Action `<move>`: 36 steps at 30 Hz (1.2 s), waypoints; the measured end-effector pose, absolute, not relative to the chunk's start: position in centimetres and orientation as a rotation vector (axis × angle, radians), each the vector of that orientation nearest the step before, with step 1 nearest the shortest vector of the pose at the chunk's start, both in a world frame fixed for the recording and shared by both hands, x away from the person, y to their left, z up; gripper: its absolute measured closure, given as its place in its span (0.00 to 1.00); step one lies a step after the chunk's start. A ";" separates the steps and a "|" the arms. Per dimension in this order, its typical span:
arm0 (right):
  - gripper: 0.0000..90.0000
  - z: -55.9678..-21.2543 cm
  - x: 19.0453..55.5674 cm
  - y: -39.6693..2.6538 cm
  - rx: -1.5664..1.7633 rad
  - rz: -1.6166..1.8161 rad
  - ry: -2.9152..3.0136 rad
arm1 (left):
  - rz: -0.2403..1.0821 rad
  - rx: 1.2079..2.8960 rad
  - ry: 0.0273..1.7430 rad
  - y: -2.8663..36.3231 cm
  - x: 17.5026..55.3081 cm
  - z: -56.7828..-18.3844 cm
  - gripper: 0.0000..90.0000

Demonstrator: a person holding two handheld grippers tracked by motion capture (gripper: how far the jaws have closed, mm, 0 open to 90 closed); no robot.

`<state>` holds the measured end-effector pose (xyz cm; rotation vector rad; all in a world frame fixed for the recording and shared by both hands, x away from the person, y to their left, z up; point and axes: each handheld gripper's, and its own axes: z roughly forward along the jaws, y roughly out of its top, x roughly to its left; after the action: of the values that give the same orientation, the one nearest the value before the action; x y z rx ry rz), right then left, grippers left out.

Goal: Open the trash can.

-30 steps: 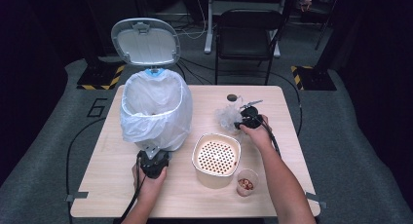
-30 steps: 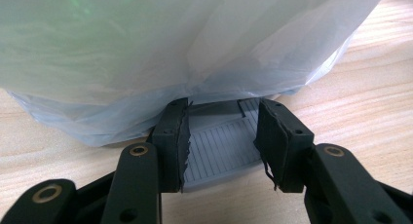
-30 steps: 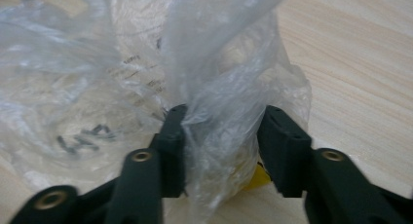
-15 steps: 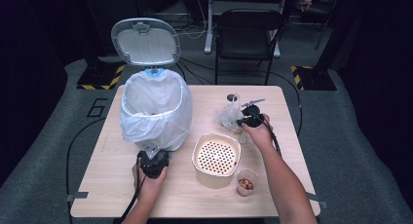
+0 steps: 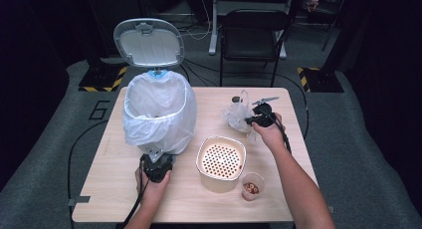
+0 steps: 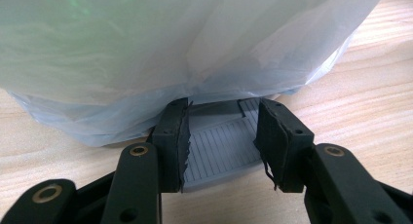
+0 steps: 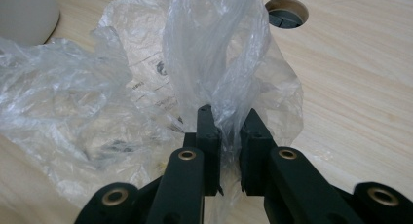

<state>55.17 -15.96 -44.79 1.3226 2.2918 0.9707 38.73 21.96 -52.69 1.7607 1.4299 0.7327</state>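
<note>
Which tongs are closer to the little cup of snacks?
Right. The right tongs pinch the clear plastic bag behind the cup; the left tongs grip the bin's pedal, farther across.

A recording studio or lab: black curtains hang behind the wooden table [image 5: 278, 199], with a folding chair [image 5: 251, 37], floor cables and hazard tape beyond it.

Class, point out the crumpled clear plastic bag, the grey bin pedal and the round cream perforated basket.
Crumpled clear plastic bag [image 7: 214, 63], right gripper view, pinched upright fold.
Grey bin pedal [image 6: 221, 146], left gripper view, ribbed top.
Round cream perforated basket [image 5: 220, 160], high view, holed base.
</note>
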 end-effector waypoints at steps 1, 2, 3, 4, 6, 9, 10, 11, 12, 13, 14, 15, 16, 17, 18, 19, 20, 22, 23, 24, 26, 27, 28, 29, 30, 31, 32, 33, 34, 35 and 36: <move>0.91 -44.1 54.9 -16.1 1.324 0.994 2.285 | 0.733 1.761 1.430 22.0 38.7 -52.7 0.62; 0.91 -44.1 54.9 -16.1 1.324 0.994 2.285 | 0.733 1.761 1.430 22.0 38.7 -52.7 0.62; 0.91 -43.2 54.7 -16.3 1.316 1.005 2.292 | 0.728 1.761 1.434 22.0 38.7 -52.7 0.62; 0.91 -42.8 54.7 -16.3 1.304 1.005 2.290 | 0.723 1.766 1.435 22.0 38.7 -52.6 0.62; 0.91 -42.4 54.6 -16.4 1.297 1.018 2.289 | 0.726 1.765 1.435 22.0 38.7 -52.7 0.62; 0.91 -40.4 54.2 -16.2 1.284 1.041 2.286 | 0.732 1.761 1.429 22.0 38.7 -52.7 0.62; 0.91 -40.1 54.1 -16.3 1.278 1.051 2.283 | 0.731 1.757 1.433 21.9 38.7 -52.7 0.62; 0.91 -40.1 54.1 -16.3 1.278 1.051 2.283 | 0.731 1.757 1.433 21.9 38.7 -52.7 0.62; 0.91 -39.6 54.0 -16.2 1.277 1.058 2.288 | 0.730 1.757 1.433 22.0 38.7 -52.7 0.62; 0.91 -39.2 53.9 -16.2 1.265 1.057 2.292 | 0.731 1.757 1.433 22.0 38.7 -52.7 0.62; 0.91 -38.8 53.7 -16.0 1.265 1.063 2.292 | 0.730 1.758 1.433 22.0 38.7 -52.7 0.62; 0.91 -38.4 53.6 -16.0 1.257 1.065 2.294 | 0.730 1.757 1.433 21.9 38.7 -52.7 0.62; 0.91 -38.0 53.4 -15.9 1.260 1.075 2.295 | 0.729 1.752 1.434 21.9 38.7 -52.7 0.62; 0.91 -37.7 53.3 -15.8 1.257 1.087 2.295 | 0.726 1.760 1.429 21.9 38.7 -52.7 0.62; 0.91 -37.3 53.2 -15.8 1.248 1.089 2.297 | 0.726 1.759 1.429 21.9 38.7 -52.7 0.62; 0.91 -36.5 53.0 -15.7 1.233 1.096 2.296 | 0.727 1.760 1.430 21.9 38.7 -52.7 0.62; 0.91 -36.5 53.0 -15.7 1.233 1.096 2.296 | 0.727 1.760 1.430 21.9 38.7 -52.7 0.62; 0.91 -35.3 52.9 -15.6 1.209 1.107 2.298 | 0.729 1.760 1.428 21.9 38.7 -52.7 0.62; 0.91 -35.3 52.9 -15.6 1.209 1.107 2.298 | 0.728 1.757 1.428 21.9 38.7 -52.7 0.62; 0.91 -34.9 52.8 -15.6 1.212 1.108 2.300 | 0.730 1.754 1.429 21.9 38.7 -52.7 0.62; 0.91 -34.0 52.7 -15.6 1.205 1.129 2.300 | 0.733 1.756 1.428 21.9 38.7 -52.7 0.62; 0.91 -33.4 52.6 -15.6 1.197 1.133 2.305 | 0.733 1.756 1.428 21.9 38.7 -52.7 0.62; 0.91 -33.4 52.6 -15.6 1.197 1.133 2.305 | 0.733 1.756 1.428 21.9 38.7 -52.7 0.62; 0.91 -32.7 52.5 -15.5 1.191 1.144 2.302 | 0.732 1.756 1.428 21.9 38.7 -52.7 0.62; 0.91 -32.7 52.5 -15.5 1.191 1.144 2.302 | 0.732 1.756 1.428 21.9 38.7 -52.7 0.62; 0.91 -32.4 52.5 -15.5 1.186 1.145 2.303 | 0.733 1.756 1.428 21.9 38.7 -52.7 0.62; 0.91 -31.5 52.3 -15.5 1.182 1.151 2.302 | 0.733 1.759 1.425 21.9 38.7 -52.7 0.62; 0.91 -31.5 52.3 -15.5 1.182 1.151 2.302 | 0.733 1.759 1.425 21.9 38.7 -52.7 0.62; 0.91 -31.2 52.2 -15.4 1.180 1.151 2.301 | 0.733 1.757 1.427 21.9 38.7 -52.7 0.62; 0.91 -30.3 52.1 -15.4 1.165 1.156 2.302 | 0.732 1.756 1.428 21.9 38.7 -52.7 0.62; 0.91 -30.3 52.1 -15.4 1.165 1.156 2.302 | 0.732 1.756 1.428 21.9 38.7 -52.7 0.62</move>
<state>52.14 -15.38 -30.33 1.1651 2.3024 1.1563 38.71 21.93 -52.72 1.7563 1.4280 0.7319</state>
